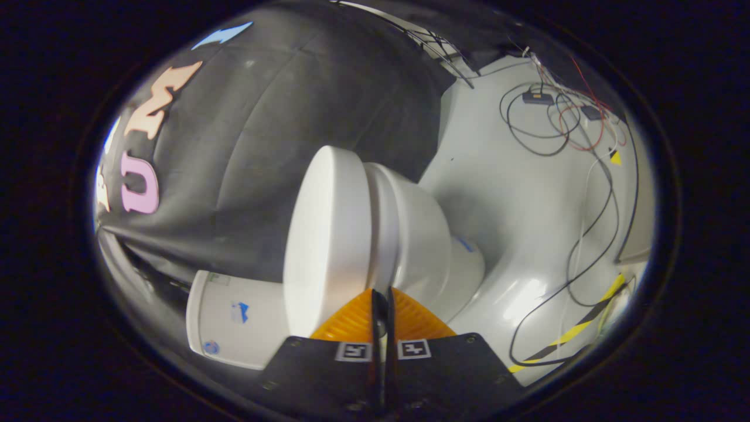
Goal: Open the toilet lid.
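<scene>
1. Fingers (373, 313) of the gripper (382, 296), orange and ridged, sit pressed together with only a thin dark seam between them and nothing held. Each black finger base carries a small square black-and-white marker.
2. Toilet lid (325, 234), white and smooth, lies just ahead of the fingertips and a little to their left. The view is rolled sideways, so the lid appears as a tall rounded slab. It lies closed against the seat.
3. Toilet bowl (422, 234), also white, sits directly against the lid's right side, just beyond the fingertips. The seam between lid and bowl runs almost in line with the closed fingers.
4. Toilet tank (234, 319), white with small blue stickers, sits left of the fingers, beside the lid.
5. Floor (504, 193), pale grey, spreads to the right of the bowl. Loose black, white and red cables (562, 123) trail across it, well apart from the toilet. A yellow-and-black striped tape (586, 322) crosses it.
</scene>
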Demonstrator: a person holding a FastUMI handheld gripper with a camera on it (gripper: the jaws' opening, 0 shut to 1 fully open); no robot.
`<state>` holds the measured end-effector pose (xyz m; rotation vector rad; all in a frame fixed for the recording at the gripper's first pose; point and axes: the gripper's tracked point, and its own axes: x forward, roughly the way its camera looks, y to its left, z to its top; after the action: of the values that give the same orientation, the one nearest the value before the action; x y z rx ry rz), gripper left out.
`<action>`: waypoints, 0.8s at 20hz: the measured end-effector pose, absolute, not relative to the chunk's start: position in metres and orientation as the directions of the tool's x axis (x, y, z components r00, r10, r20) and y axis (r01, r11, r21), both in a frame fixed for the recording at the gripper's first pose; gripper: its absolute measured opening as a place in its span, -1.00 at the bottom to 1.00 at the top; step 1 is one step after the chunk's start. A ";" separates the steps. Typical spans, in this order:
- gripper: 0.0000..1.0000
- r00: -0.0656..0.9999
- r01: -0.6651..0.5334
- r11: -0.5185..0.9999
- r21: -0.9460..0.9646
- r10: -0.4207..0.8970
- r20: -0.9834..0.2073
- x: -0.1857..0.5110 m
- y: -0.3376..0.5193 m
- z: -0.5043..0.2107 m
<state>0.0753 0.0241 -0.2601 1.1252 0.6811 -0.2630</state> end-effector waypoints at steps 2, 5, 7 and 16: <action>-0.96 0.776 0.511 0.429 0.745 0.143 -0.614 0.068 0.027 -0.250; -0.97 0.766 0.500 0.447 0.742 0.172 -0.619 0.068 0.032 -0.248; -0.97 0.764 0.502 0.435 0.748 0.183 -0.619 0.067 0.032 -0.248; -0.97 0.787 0.498 0.375 0.782 0.185 -0.589 0.071 0.040 -0.205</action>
<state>0.0709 0.0401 -0.2054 1.1928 0.6734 -0.2210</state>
